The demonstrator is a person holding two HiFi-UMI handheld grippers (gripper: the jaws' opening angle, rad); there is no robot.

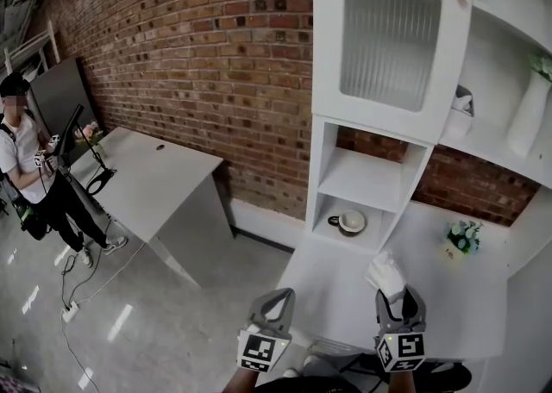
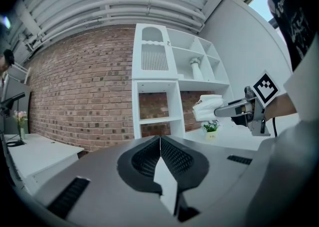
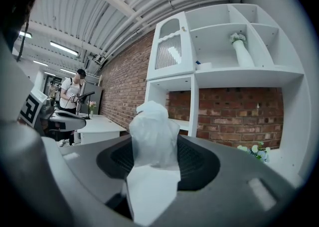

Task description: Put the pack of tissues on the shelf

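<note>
Two grippers were out in front of the shelf (image 1: 321, 167), both pointing level toward it.

Left gripper (image 1: 276, 295): fingers pressed together tip to tip, with nothing between them. It sat toward the shelf's left side, short of the lower cubbies.

Right gripper (image 1: 399, 296): fingers partway apart and clamped on the pack of tissues (image 1: 385, 273), a soft white pack in clear wrap that bulged out past the fingertips.

The pack was in the air in front of the shelf, lower than its open cubbies. It was over the counter (image 1: 336, 283) that ran out from the shelf's base. In the head view it touched neither shelf nor counter.

On the shelf:
- A cup (image 1: 351, 222) stood in the lowest left cubby.
- A ribbed-glass cabinet door (image 1: 388, 38) was shut at the top of the left column.
- A white vase (image 1: 528, 111) stood on an upper ledge at the right.

Potted flowers (image 1: 464, 236) stood on the counter to the right of the shelf's cubbies, near the brick wall (image 1: 198, 55) behind.

A desk (image 1: 147, 180) stood left of the shelf along that wall. A person (image 1: 26, 159) stood beyond it, well apart from the shelf.
</note>
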